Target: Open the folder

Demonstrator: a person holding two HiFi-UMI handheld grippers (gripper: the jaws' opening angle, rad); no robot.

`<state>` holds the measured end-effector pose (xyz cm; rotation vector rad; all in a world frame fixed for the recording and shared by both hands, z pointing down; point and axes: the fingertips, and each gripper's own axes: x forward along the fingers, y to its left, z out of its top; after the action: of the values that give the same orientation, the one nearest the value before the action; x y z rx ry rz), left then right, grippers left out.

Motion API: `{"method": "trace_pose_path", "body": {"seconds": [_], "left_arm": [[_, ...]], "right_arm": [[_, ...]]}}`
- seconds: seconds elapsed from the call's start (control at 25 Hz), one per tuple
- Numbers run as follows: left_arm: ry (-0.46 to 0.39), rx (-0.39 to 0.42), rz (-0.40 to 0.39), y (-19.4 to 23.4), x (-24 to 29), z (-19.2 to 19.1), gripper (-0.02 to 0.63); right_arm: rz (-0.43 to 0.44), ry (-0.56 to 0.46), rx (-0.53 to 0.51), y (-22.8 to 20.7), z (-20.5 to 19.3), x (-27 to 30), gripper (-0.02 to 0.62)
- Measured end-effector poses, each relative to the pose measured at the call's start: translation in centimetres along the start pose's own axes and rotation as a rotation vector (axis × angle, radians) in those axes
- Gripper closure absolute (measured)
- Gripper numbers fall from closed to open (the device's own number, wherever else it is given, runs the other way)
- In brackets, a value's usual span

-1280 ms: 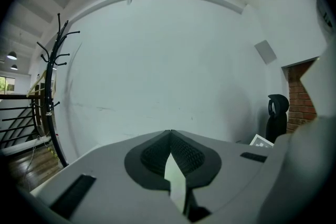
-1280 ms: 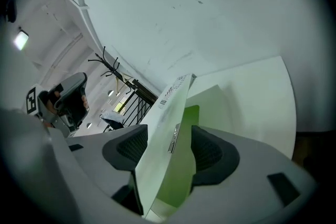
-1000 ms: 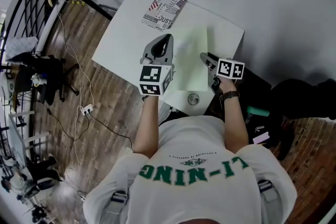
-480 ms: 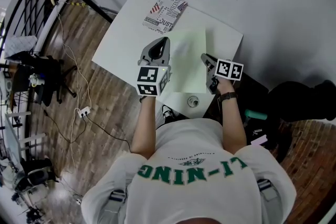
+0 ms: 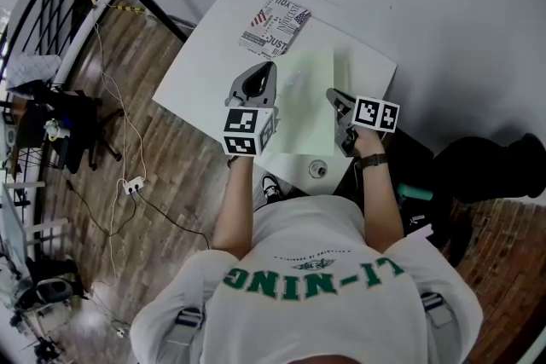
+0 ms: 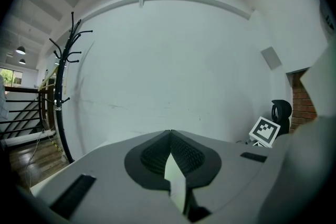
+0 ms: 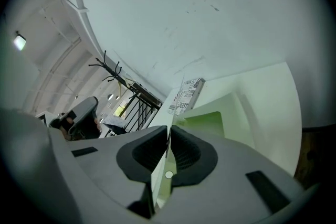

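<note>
My left hand-held gripper [image 6: 170, 139] is clenched on a pale green edge of the folder [image 5: 305, 98], and the sheet stands edge-on between the closed pads. My right hand-held gripper [image 7: 168, 136] has just been closing and grips the folder's near right edge, with a thin green leaf bearing a small round snap caught between its pads. The folder rests on the white counter [image 5: 200, 72] between the two hand-held grippers, with a printed booklet [image 5: 275, 26] beyond it near the counter's far edge.
</note>
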<state>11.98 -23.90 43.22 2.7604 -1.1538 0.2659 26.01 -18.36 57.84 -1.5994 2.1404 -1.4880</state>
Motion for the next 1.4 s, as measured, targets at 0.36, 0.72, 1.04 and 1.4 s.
{"method": "trace_pose_path", "body": {"seconds": [0.36,0.72,1.04,1.4], "left_arm": [[-0.011,-0.025,0.022,2.5,-1.5,-0.1,0.592],[-0.026,-0.063,0.067,5.8,-3.8,-0.4,0.592],[-0.043,-0.092,0.101,8.5,-6.0,-0.8,0.592],[-0.043,-0.125,0.113,11.3,-7.9,-2.1,0.592]], "right_arm": [[0.003,0.021,-0.062,4.8,0.5,2.0,0.563],[0.013,0.058,-0.094,9.1,0.5,4.6,0.561],[0.016,0.068,-0.11,12.3,-0.2,6.7,0.549],[0.043,0.071,-0.132,16.2,-1.8,10.2,0.525]]}}
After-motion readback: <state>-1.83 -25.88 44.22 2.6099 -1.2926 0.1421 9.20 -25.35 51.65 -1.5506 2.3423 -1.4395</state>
